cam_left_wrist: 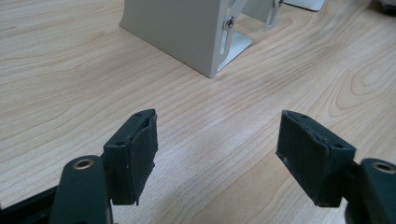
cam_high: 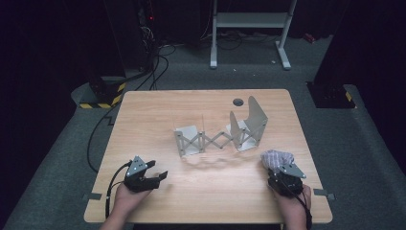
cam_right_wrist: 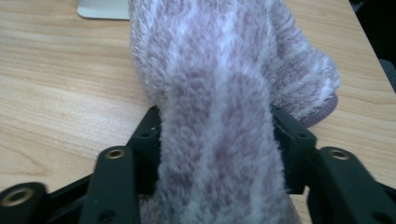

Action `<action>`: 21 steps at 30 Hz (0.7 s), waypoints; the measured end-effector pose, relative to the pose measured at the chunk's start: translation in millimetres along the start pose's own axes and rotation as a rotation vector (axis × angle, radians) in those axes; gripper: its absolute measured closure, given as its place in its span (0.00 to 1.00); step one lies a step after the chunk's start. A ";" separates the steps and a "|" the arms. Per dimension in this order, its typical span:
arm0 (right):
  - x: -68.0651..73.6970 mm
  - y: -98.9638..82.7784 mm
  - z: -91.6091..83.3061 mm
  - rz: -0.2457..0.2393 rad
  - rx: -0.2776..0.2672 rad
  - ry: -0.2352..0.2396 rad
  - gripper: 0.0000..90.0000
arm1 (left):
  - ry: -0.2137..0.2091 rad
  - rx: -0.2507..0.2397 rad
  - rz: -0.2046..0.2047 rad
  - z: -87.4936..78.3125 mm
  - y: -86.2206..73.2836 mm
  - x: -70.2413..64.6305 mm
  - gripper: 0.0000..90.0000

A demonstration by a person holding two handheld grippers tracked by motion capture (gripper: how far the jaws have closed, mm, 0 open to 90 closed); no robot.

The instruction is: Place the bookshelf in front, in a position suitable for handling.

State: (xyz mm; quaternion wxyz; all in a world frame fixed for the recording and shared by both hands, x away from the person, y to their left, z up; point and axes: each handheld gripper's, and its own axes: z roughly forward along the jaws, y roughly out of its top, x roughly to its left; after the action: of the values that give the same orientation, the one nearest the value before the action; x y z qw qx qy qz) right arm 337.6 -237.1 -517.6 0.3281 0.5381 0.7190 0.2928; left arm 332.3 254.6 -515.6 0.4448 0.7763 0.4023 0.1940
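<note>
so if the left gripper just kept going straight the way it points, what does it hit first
Probably the near end plate of the folding metal rack; the left gripper is open, with bare table ahead.

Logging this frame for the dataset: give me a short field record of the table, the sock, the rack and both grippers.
table: wooden table, round hole at far edge
rack: white metal folding rack, mid-table, stretched out, upright
sock: fuzzy purple-white sock, near right edge, between the right gripper's jaws, jaws against both its sides
right gripper: right gripper, near right of table, held in right hand
left gripper: left gripper, open, nothing between jaws, near left of table, aimed toward rack
</note>
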 end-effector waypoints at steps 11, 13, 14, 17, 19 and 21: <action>5.9 17.8 -23.1 0.013 -0.114 0.010 0.39 | -0.005 0.004 0.008 -0.3 -0.2 -0.5 0.32; 7.3 19.1 -25.0 0.009 -0.121 0.011 0.39 | -0.004 0.003 0.008 -0.3 -0.2 -0.6 0.32; 11.2 22.0 -28.4 -0.003 -0.142 0.018 0.39 | -0.005 0.003 0.008 -0.2 -0.2 -0.8 0.32; 15.1 24.2 -31.3 -0.015 -0.159 0.028 0.41 | -0.006 0.003 0.007 0.0 -0.2 -1.5 0.32; 19.0 26.2 -33.4 -0.028 -0.172 0.036 0.42 | -0.005 0.005 0.007 0.1 -0.3 -1.7 0.32; 26.4 29.5 -36.1 -0.050 -0.194 0.053 0.47 | 0.001 0.003 0.008 -0.4 -0.3 -2.0 0.32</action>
State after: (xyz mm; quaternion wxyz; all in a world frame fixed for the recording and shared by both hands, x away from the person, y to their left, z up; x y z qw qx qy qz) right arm 321.0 -206.7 -476.8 0.3667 0.4780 0.7088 0.3670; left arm 330.7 253.2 -515.5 0.4426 0.7785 0.3997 0.1956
